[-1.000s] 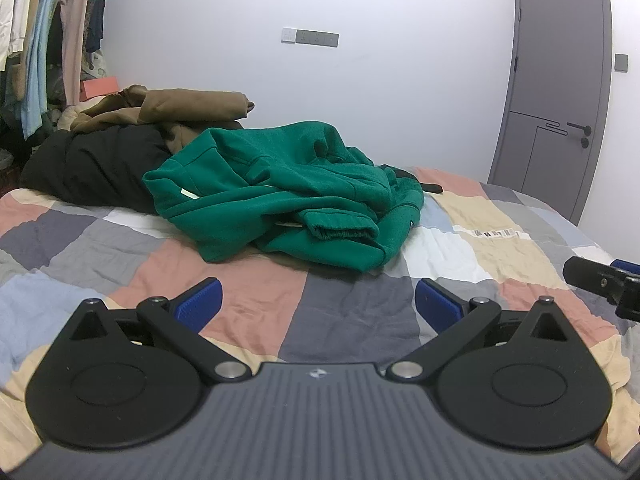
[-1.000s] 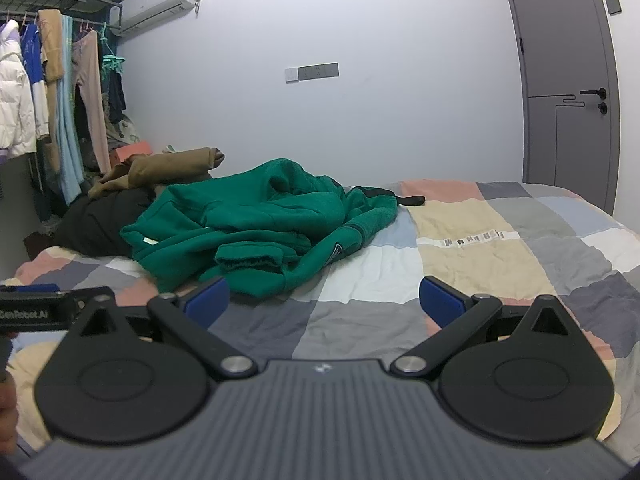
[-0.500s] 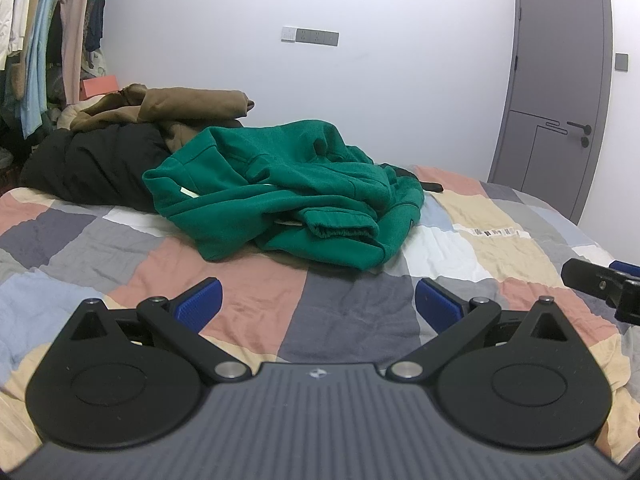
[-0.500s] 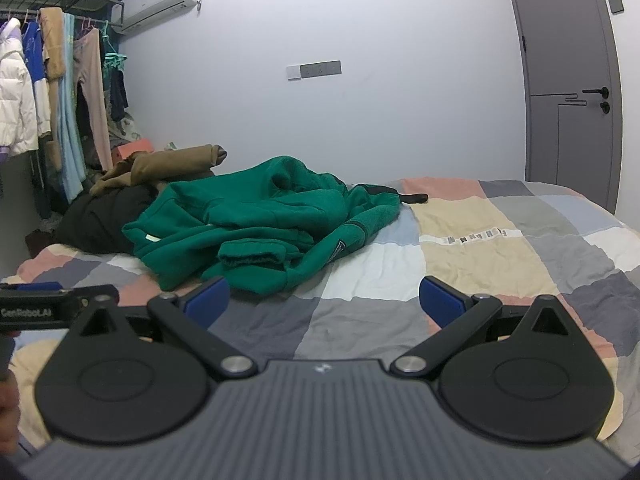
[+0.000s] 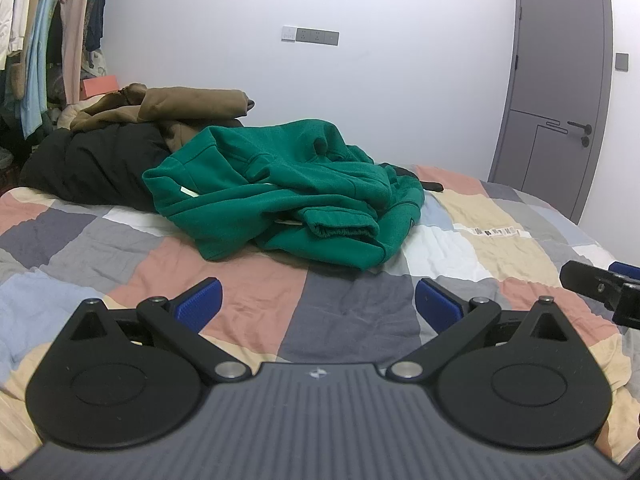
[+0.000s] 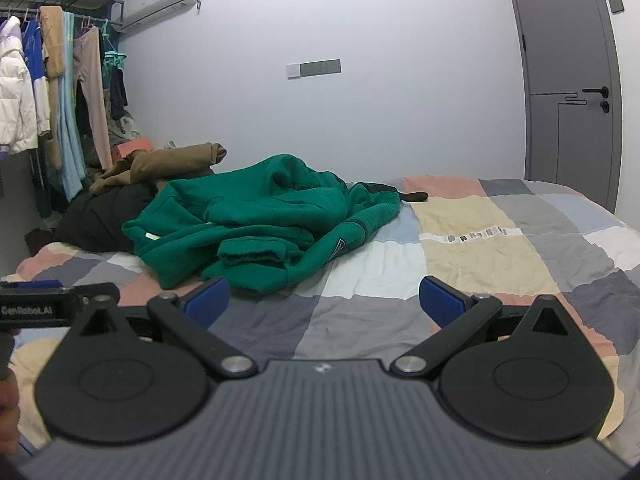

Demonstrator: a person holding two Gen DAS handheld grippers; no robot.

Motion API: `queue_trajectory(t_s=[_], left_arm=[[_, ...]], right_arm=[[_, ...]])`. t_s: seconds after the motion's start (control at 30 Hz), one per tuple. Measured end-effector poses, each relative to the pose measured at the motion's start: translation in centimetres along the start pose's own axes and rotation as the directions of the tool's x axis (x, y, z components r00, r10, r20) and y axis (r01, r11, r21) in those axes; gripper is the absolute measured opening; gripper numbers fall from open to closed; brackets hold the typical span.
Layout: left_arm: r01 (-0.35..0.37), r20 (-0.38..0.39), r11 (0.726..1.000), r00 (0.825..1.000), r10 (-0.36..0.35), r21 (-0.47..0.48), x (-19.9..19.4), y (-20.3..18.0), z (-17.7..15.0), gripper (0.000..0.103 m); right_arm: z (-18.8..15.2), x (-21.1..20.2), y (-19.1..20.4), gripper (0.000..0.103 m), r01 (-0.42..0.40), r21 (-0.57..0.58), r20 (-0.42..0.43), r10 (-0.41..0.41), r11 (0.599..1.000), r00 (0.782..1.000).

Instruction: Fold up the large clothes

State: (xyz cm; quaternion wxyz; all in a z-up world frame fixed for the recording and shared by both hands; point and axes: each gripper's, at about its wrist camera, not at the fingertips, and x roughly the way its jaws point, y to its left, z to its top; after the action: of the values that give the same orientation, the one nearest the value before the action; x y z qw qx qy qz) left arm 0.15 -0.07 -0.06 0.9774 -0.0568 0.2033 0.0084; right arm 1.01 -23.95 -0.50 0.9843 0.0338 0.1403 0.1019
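Fleece of green sweatshirt [image 5: 280,200] is judged soft, bulky, limp; ribbed cuff [image 6: 252,254] is favoured for grasping; left gripper [image 5: 318,304] and right gripper [image 6: 324,300] are held wide apart, empty.

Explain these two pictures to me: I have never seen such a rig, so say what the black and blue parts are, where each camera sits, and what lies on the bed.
A person holds two tools. Each picture comes from a camera mounted on one, looking along its blue-padded fingers. The left hand-held gripper and the right hand-held gripper are both open and hold nothing. Ahead, on the patchwork checked bedspread, lies a crumpled green fleece sweatshirt, untouched. Behind it sit a black padded garment and a brown garment.
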Motion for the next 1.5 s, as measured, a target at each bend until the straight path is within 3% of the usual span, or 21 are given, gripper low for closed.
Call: queue_trajectory(t_s=[0.67,0.83,1.5], left_arm=[[-0.002,-0.002,1.000,1.000,0.002,-0.003,0.1,0.0,0.0,0.103],[-0.002,0.000,1.000,1.000,0.002,-0.009,0.3,0.3,0.0,0.103],[0.005,0.001,1.000,1.000,-0.005,0.016,1.1,0.4,0.3,0.103]], right_arm=[[-0.1,0.1,-0.1,0.103,-0.021,0.034,0.010,0.021,0.999,1.000],[-0.3,0.1,0.6,0.103,-0.012,-0.003,0.029,0.012,1.000,0.999],[-0.6,1.3,0.8,0.103,-0.040,0.018,-0.044,0.040,0.999,0.998]])
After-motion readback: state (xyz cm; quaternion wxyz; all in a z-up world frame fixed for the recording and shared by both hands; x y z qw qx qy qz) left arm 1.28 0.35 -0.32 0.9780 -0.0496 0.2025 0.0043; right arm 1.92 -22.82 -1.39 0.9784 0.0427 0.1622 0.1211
